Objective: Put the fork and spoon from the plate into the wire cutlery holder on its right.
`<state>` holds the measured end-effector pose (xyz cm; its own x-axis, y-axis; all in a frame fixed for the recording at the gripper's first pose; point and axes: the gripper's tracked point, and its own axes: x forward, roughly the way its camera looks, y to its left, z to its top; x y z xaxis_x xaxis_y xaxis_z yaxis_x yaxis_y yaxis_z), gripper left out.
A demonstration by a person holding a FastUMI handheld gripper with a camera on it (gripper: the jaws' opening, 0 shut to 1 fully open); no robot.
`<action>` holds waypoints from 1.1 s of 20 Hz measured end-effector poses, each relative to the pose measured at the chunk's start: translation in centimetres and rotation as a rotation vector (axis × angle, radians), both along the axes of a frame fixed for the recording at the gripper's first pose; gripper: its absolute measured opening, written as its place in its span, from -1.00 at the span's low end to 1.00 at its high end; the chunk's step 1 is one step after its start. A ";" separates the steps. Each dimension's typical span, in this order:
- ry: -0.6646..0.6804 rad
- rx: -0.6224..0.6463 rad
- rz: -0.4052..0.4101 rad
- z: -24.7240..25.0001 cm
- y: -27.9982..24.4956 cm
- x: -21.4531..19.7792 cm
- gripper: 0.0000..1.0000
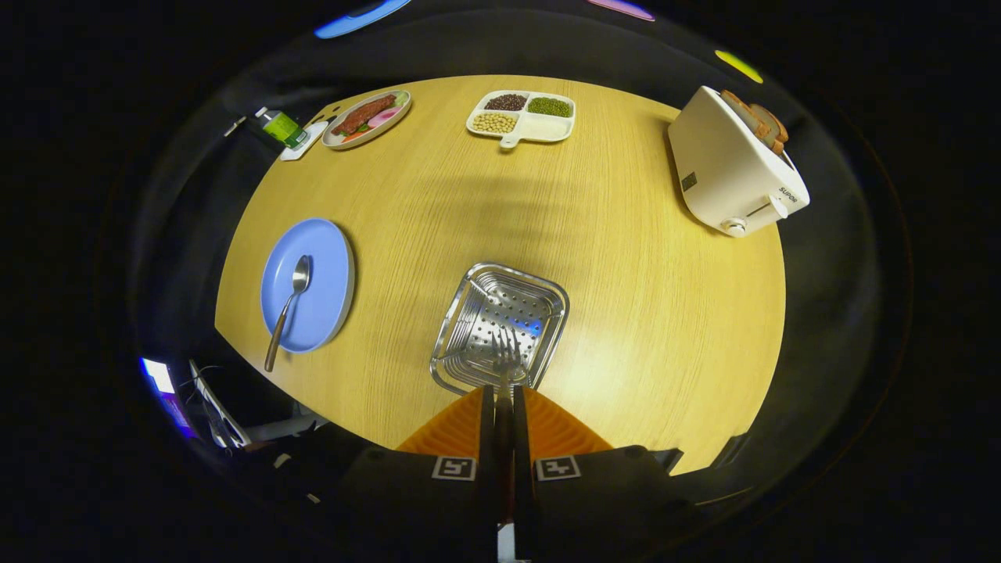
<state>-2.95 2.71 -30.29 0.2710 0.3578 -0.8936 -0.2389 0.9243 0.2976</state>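
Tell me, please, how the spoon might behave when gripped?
The spoon looks like polished metal, so probably stiff and slippery. Its handle overhangs the plate rim, so it may pivot if pressed there. The tongs are shut on the fork.

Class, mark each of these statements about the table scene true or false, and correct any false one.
1. The fork is held between the gripper's fingers, tines over the metal cutlery holder. True.
2. The spoon is already in the holder. False: it lies on the blue plate, handle sticking out over the rim.
3. The toaster has bread slices in it. True.
4. The blue plate sits to the right of the holder. False: it sits to its left.
5. The divided tray of beans lies beyond the holder, at the far side of the table. True.
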 end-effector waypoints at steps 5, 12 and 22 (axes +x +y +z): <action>-0.064 0.067 -0.058 2.0 1.2 0.8 -0.66; -0.172 0.197 -0.069 8.4 7.2 0.4 0.33; -0.158 0.320 0.019 10.3 22.8 -2.8 0.54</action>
<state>-5.70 25.48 -20.02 0.3879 0.6191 -0.6828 -0.3214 0.7852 0.5294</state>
